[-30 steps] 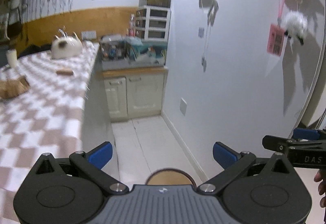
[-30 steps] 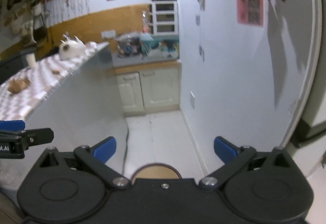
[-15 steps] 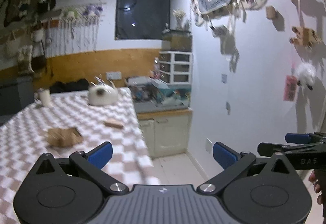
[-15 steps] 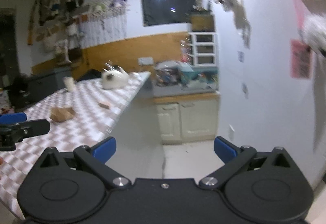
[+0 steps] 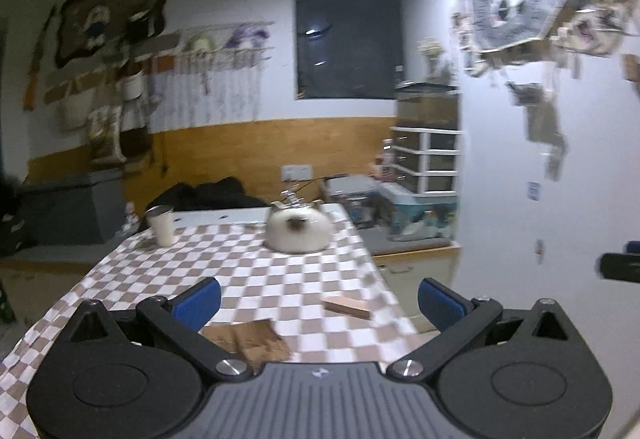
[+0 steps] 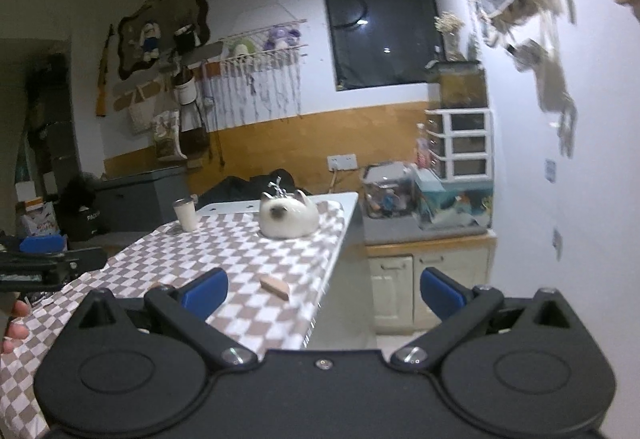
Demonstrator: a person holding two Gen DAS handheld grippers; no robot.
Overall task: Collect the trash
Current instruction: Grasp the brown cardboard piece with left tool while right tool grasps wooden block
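Note:
A crumpled brown paper piece (image 5: 250,341) lies on the checked table (image 5: 248,267), just ahead of my left gripper (image 5: 319,297), which is open and empty above the table's near edge. A small tan wooden block (image 5: 346,308) lies right of the paper; it also shows in the right wrist view (image 6: 275,285). My right gripper (image 6: 323,289) is open and empty, held off the table's right side. The left gripper's side (image 6: 44,259) shows at the left edge of the right wrist view.
A white cat-shaped ceramic holder (image 5: 299,233) and a white cup (image 5: 162,225) stand at the table's far end. Beyond the table's right edge a low cabinet (image 6: 432,279) carries clear tanks and white drawers (image 6: 460,143). Hanging decorations cover the right wall.
Both views swung up and left from the floor and cabinet to the table. The table top, paper and block now lie straight ahead. Both grippers stayed open.

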